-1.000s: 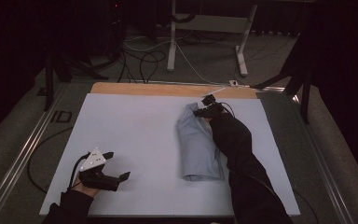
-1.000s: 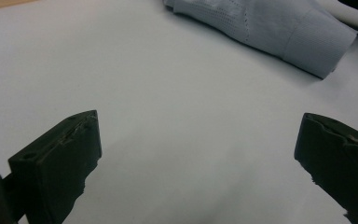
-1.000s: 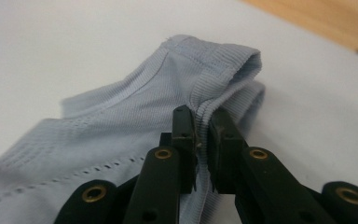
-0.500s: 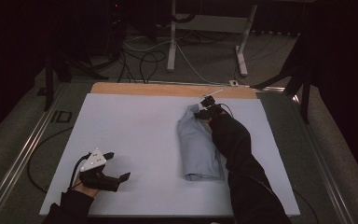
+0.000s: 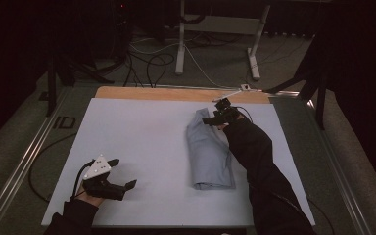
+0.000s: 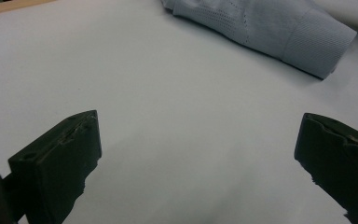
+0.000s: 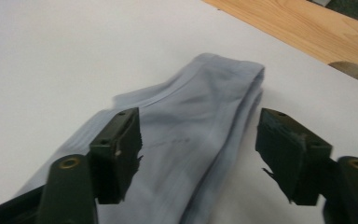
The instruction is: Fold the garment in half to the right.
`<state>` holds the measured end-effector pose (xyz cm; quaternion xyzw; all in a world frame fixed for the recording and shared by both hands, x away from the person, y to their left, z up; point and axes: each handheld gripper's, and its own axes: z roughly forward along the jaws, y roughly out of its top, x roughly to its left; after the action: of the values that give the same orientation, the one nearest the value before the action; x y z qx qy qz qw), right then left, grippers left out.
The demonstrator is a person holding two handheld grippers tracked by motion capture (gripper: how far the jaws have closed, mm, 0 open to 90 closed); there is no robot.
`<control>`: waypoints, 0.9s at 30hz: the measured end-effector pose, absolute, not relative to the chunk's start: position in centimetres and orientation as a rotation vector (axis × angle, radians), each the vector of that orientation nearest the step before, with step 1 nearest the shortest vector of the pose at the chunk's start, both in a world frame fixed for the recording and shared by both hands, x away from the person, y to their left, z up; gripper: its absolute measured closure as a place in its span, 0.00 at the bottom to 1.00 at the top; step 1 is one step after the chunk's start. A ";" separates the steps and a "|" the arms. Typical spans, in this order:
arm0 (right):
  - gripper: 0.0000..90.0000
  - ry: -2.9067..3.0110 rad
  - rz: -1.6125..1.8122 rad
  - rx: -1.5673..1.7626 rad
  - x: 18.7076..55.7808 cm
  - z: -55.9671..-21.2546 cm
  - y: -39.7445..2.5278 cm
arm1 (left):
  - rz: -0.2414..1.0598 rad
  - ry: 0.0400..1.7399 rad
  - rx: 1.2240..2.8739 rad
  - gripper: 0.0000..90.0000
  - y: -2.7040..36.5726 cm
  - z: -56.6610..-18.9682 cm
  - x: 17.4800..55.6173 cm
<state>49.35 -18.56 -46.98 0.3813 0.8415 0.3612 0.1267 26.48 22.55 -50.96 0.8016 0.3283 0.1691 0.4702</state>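
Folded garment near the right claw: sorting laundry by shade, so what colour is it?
Pale blue-grey garment, plain; clearest in the right gripper view.

Black sleeves, black two-jaw grippers, one grey plate

Both forearms wear dark long sleeves [image 5: 254, 161]. The left gripper [image 5: 122, 186] carries a pale grey three-cornered plate [image 5: 99, 167] with small dark holes, and a black cable loops from it. The right gripper [image 7: 198, 158] has blocky black jaws with chipped, ragged pad edges and brass-coloured rivets at the arms.

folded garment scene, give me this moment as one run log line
left gripper: open, idle near table edge | right gripper: open, over far end of folded garment | garment: flat on white sheet, not gripped
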 end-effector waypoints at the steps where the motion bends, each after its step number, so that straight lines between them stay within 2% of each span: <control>1: 0.30 2.459 1.056 1.094 48.8 -46.7 -18.5 | 0.418 0.800 1.963 0.02 22.5 -50.9 26.5; 6: 0.17 2.466 1.099 1.048 46.3 -45.6 -18.9 | 0.423 0.791 1.958 0.02 22.6 -50.8 26.4; 17: 0.16 2.508 1.146 0.943 39.7 -45.2 -20.1 | 0.433 0.797 1.944 0.02 22.9 -50.5 26.3; 22: 0.30 2.510 1.169 0.927 36.7 -45.6 -20.7 | 0.433 0.796 1.949 0.02 22.9 -50.5 26.3; 24: 0.39 2.517 1.166 0.910 35.1 -45.8 -20.8 | 0.435 0.795 1.949 0.02 22.9 -50.5 26.2; 26: 0.43 2.530 1.195 0.889 33.8 -46.0 -20.8 | 0.433 0.796 1.949 0.02 22.8 -50.6 26.3; 27: 0.49 2.528 1.205 0.872 33.2 -46.1 -20.8 | 0.432 0.797 1.950 0.02 22.8 -50.6 26.3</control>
<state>33.20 -20.79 -46.08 0.2956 0.8572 0.4086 0.1038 26.32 22.85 -50.60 0.7976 0.3259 0.1768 0.4758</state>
